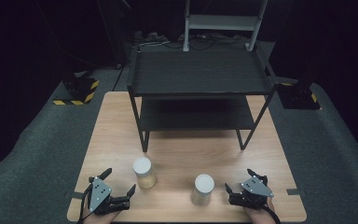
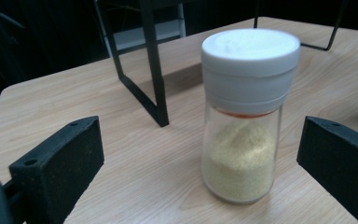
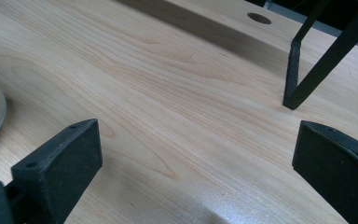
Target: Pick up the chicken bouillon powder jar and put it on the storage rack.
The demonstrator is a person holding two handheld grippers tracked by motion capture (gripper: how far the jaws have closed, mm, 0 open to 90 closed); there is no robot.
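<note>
A: How does the left gripper (image 1: 120, 182) stand?

B: Its two black jaws are spread wide and grip nothing. In the left gripper view a clear glass shaker jar with a white plastic cap and pale yellow granules inside (image 2: 246, 116) stands upright ahead of them, in the gap but nearer the jaw on the picture's right, touching neither.

A: And from the high view?

B: There that same jar (image 1: 144, 172) sits just beyond the left gripper's tips, a little toward the other hand, on the light wooden table (image 1: 186, 149).

A: The right gripper (image 1: 238, 183)?

B: Also wide open and empty. In the right gripper view (image 3: 196, 177) bare wood lies between the jaws. A rounded pale edge shows at the far left of that picture; I take it for the foot of the second jar, but too little shows to be sure.

A: Where is that second jar?

B: In the high view, a second clear jar with a white cap (image 1: 203, 189) stands upright just beside the right gripper, on the side facing the left one. The two jars are near each other but apart.

A: What lies farther ahead of the tools?

B: A black metal two-tier shelf rack (image 1: 200, 77) stands on the table, well beyond both grippers. One of its thin legs (image 3: 307, 74) shows ahead of the right gripper's jaws, another (image 2: 154, 70) ahead of the left gripper's, behind the jar.
</note>
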